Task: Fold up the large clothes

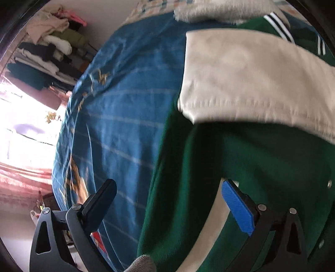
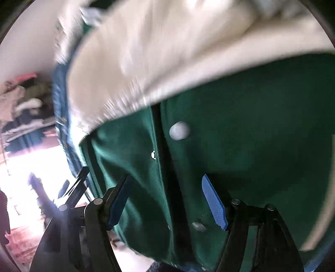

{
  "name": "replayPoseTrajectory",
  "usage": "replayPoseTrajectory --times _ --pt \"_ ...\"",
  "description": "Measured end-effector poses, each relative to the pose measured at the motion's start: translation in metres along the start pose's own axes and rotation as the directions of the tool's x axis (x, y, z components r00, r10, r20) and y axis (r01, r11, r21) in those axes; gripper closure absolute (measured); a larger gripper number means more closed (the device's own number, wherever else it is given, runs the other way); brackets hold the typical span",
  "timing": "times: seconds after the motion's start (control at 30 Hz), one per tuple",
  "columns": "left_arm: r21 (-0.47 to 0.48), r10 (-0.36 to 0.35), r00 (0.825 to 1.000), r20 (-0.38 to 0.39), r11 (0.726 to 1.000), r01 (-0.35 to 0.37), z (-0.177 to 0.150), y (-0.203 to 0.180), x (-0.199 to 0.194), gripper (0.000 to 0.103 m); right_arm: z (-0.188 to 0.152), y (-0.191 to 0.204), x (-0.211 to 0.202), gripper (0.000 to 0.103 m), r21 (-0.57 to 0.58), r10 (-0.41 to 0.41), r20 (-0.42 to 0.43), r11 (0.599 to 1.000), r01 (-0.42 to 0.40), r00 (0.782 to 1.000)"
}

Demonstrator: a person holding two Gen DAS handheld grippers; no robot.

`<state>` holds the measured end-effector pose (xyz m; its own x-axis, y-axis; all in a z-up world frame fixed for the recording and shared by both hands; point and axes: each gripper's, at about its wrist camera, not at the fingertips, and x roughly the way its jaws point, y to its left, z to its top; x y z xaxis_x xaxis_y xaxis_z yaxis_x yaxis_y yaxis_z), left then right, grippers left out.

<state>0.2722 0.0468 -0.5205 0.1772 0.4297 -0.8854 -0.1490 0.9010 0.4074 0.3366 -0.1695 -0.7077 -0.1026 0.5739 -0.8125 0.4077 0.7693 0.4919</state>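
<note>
A green varsity jacket (image 1: 261, 167) lies on a blue bedspread (image 1: 121, 117), with its cream sleeve (image 1: 247, 83) folded across the body. My left gripper (image 1: 167, 200) hovers open over the jacket's left edge, one finger above the bedspread and the blue-padded one above the green cloth. In the right wrist view the jacket's front (image 2: 240, 129) fills the frame, with its dark placket and a silver snap button (image 2: 179, 130). The cream sleeve (image 2: 157, 54) crosses the top, blurred. My right gripper (image 2: 166, 202) stands open above the placket, its pads not pressing on the cloth.
A rack piled with folded clothes (image 1: 48, 48) stands against the far wall beyond the bed. A bright window (image 1: 23, 129) glares at the left. A fluffy white blanket (image 1: 209, 10) lies at the bed's far end. A grey gloved fingertip (image 1: 143, 264) shows at the bottom.
</note>
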Motion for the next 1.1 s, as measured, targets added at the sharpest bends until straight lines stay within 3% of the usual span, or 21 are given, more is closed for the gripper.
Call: replayPoseTrajectory --times 0.07,0.1,0.13,0.23,0.37,0.4,0.47,0.5,0.53,0.6,0.67,0.7,0.73,0.87,0.93,1.0,1.07,1.1 --pt "0.019 0.006 1.000 -0.007 1.000 -0.005 -0.010 0.001 0.001 0.000 0.002 0.006 0.004 0.049 -0.006 -0.088 0.040 0.996 0.089 0.995" --pt "0.020 0.005 1.000 -0.007 1.000 -0.005 -0.015 0.002 0.000 0.000 0.000 0.006 -0.004 0.085 -0.002 -0.083 0.071 0.996 0.084 0.994" --pt "0.018 0.004 1.000 -0.009 1.000 -0.004 -0.019 0.005 -0.001 0.000 -0.003 0.004 -0.014 0.098 0.013 -0.012 0.090 1.000 0.011 0.996" --pt "0.000 -0.005 0.999 -0.035 1.000 0.005 -0.031 0.020 -0.003 0.000 -0.011 0.006 -0.047 0.098 0.008 -0.037 0.182 0.999 0.036 0.983" --pt "-0.012 0.011 0.999 -0.048 1.000 -0.012 -0.045 0.039 -0.012 0.000 -0.014 0.011 -0.046 0.097 -0.029 -0.077 0.137 0.996 0.082 0.988" --pt "-0.010 0.014 0.999 -0.053 1.000 -0.015 -0.049 0.045 -0.014 0.000 -0.014 0.008 -0.039 0.090 -0.023 -0.081 0.119 0.996 0.085 0.990" --pt "-0.026 0.018 0.997 -0.072 0.999 -0.020 -0.061 0.058 -0.020 0.000 -0.013 -0.006 -0.032 0.078 0.002 0.001 0.043 1.000 -0.001 0.999" --pt "-0.034 0.017 0.996 -0.084 0.999 -0.020 -0.066 0.063 -0.020 0.000 -0.022 -0.010 -0.026 0.065 0.015 0.056 0.004 0.998 -0.056 0.998" --pt "-0.044 0.024 0.995 -0.096 0.999 -0.028 -0.072 0.069 -0.021 0.000 -0.032 -0.012 -0.017 0.047 0.022 0.065 -0.028 0.998 -0.064 0.998" --pt "-0.057 0.046 0.993 -0.110 0.997 -0.053 -0.085 0.078 -0.021 0.000 -0.045 -0.020 0.007 0.037 0.036 0.045 -0.105 0.998 -0.042 0.993" --pt "-0.052 0.049 0.989 -0.139 0.997 -0.057 -0.099 0.081 -0.017 0.000 -0.055 -0.022 0.009 0.039 0.005 0.019 -0.070 1.000 -0.018 0.997" --pt "-0.050 0.039 0.988 -0.148 0.998 -0.047 -0.106 0.080 -0.013 0.000 -0.055 -0.020 0.007 0.063 -0.008 0.003 -0.063 1.000 -0.003 0.998" --pt "-0.041 0.031 0.988 -0.149 0.998 -0.038 -0.112 0.078 -0.010 0.000 -0.055 -0.020 0.003 0.096 -0.008 0.026 -0.056 1.000 -0.027 0.998" --pt "0.010 0.056 0.973 -0.222 0.998 -0.055 -0.134 0.064 0.024 0.000 -0.062 -0.011 -0.024 0.098 -0.043 -0.028 0.060 0.999 0.031 0.998" --pt "-0.025 0.031 0.970 -0.240 0.999 -0.038 -0.139 0.066 0.041 0.000 -0.067 -0.021 -0.040 0.098 -0.003 -0.020 0.079 1.000 0.020 0.997" --pt "-0.061 0.011 0.966 -0.257 0.998 -0.027 -0.136 0.070 0.044 0.000 -0.071 -0.026 -0.046 0.098 0.002 -0.009 0.068 1.000 0.009 0.998" --pt "-0.056 0.013 0.968 -0.249 0.998 -0.027 -0.131 0.070 0.037 0.000 -0.078 -0.032 -0.037 0.091 0.053 0.042 -0.003 0.998 -0.042 0.999" --pt "-0.048 0.014 0.972 -0.235 0.998 -0.026 -0.129 0.070 0.031 0.000 -0.077 -0.029 -0.021 0.083 0.090 0.069 -0.028 0.994 -0.066 0.997"
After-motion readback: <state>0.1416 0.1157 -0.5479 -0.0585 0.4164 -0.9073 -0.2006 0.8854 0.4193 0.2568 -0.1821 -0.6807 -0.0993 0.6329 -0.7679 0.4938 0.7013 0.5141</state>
